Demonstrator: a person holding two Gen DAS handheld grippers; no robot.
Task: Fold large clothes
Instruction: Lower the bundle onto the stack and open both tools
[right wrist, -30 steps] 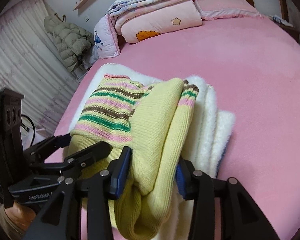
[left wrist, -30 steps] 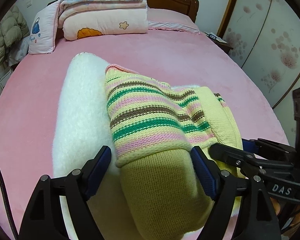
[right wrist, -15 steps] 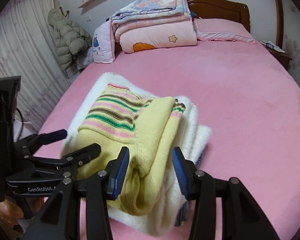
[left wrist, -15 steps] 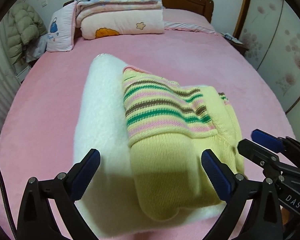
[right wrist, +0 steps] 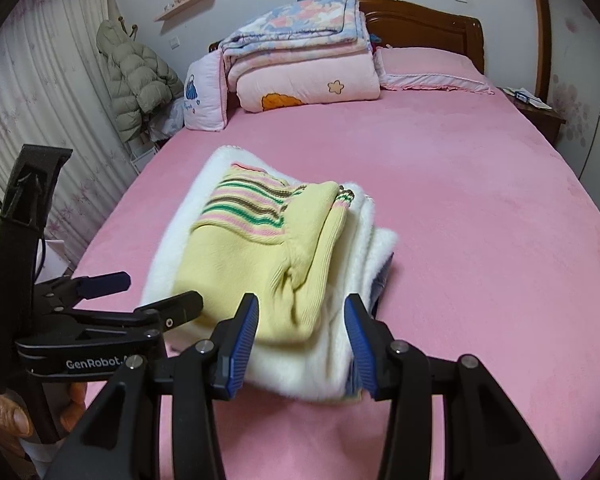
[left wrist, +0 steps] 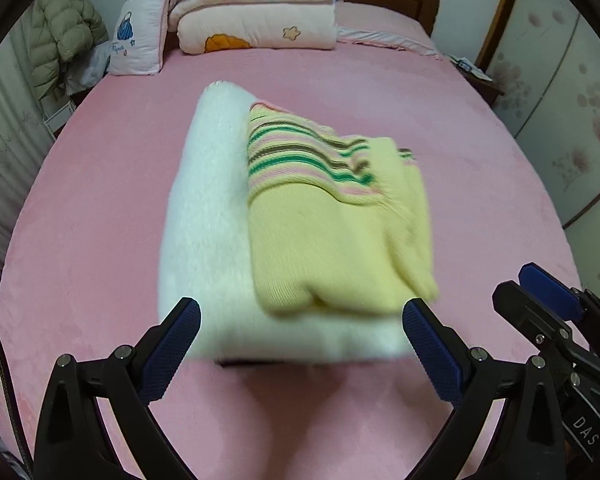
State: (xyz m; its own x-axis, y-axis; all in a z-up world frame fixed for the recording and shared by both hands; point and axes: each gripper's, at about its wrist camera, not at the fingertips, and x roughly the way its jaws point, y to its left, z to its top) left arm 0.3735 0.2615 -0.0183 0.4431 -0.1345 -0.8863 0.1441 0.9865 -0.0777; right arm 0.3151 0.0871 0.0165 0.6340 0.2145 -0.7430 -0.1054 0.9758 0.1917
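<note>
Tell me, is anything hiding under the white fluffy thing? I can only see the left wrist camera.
Observer: Yes. In the right wrist view, a blue garment peeks out beneath the white fluffy garment on the stack's right side.
Operator: Is the other hand-held gripper squeezing the yellow sweater?
Observer: No. The right hand-held gripper has its jaws apart and pinches nothing. The yellow sweater just lies folded on top of the stack.
</note>
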